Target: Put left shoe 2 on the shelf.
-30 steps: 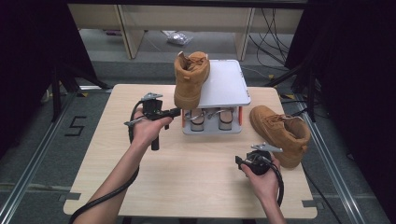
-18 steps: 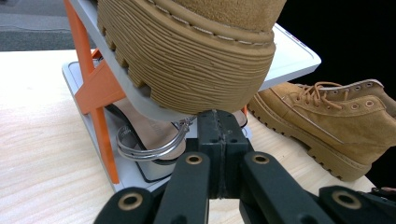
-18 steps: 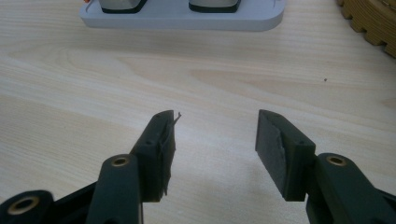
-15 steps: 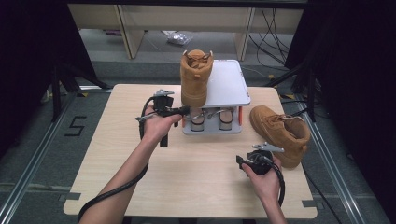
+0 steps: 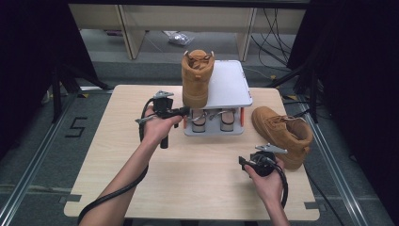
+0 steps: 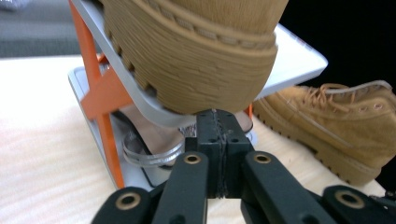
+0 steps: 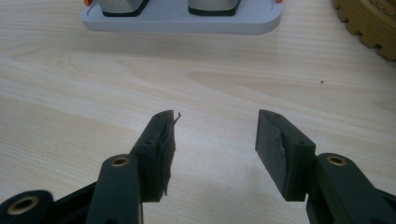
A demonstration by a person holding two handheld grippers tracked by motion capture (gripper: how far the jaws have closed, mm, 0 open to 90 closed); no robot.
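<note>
A tan suede boot [image 5: 197,77] stands on the sloping white top shelf of a small shoe rack [image 5: 230,84] at the far middle of the wooden table [image 5: 188,179]. It sits at the shelf's left edge, its toe pointing down the slope toward the person, its padded collar and laces uppermost. In the left gripper view its thick, ridged, honey-coloured sole [image 6: 196,70] overhangs the shelf's lower lip, with a row of pale stitching running along the welt above it.

The left gripper [image 5: 181,112] is held level just below the boot's toe, at the front edge of the shelf. Its jaws are pressed together with nothing between them, and they have just eased apart a hair; their tips sit right under the sole, though contact cannot be judged.

The matching second boot [image 5: 284,134] lies on the table to the right of the rack. The rack has orange side struts and other shoes tucked on its lower tier.

The right gripper [image 7: 215,135] rests low over bare tabletop near the second boot, its jaws standing well apart and empty
</note>
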